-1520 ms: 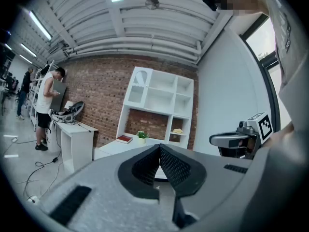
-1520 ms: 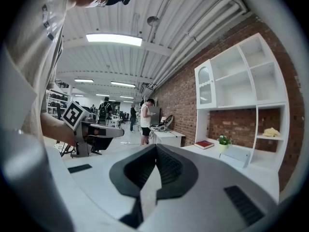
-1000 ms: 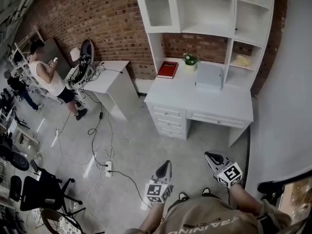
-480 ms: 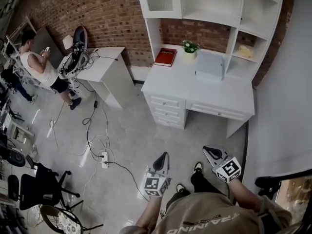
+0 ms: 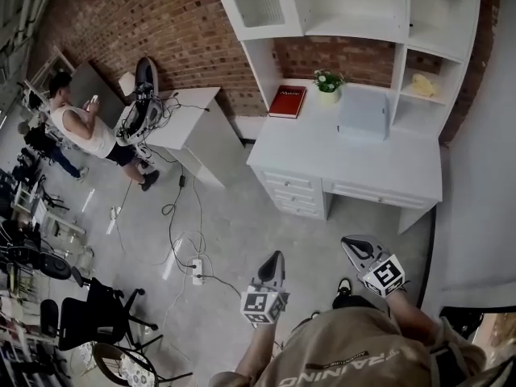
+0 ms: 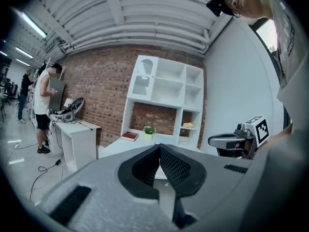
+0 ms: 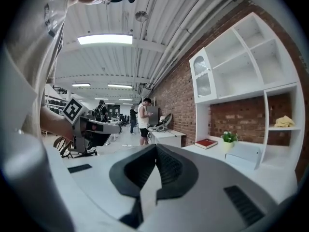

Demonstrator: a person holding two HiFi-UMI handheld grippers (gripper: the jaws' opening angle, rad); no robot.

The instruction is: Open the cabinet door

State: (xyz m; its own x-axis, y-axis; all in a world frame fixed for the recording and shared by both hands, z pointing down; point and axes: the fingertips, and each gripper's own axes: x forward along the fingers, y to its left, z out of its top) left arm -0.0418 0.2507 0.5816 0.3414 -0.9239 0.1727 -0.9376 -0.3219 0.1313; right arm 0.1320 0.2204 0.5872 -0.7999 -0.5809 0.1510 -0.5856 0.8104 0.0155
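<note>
In the head view, the top edge cuts off the upper part of the cabinet door [image 5: 260,2] and of the shelf unit [image 5: 359,6]. I cannot make out a handle on the door. The yellow item [image 5: 425,85] on the right-hand shelf is too small to identify. In the left gripper view, the left gripper [image 6: 159,147] covers most of the worktop [image 6: 118,146].

The cabinet door [image 5: 256,2] is sitting shut in the upper left corner of the white shelf unit [image 5: 355,31]. It is a white frame around a pale pane (arched at the top), hanging upright and lying flush with its frame, right beside the open shelves.
</note>
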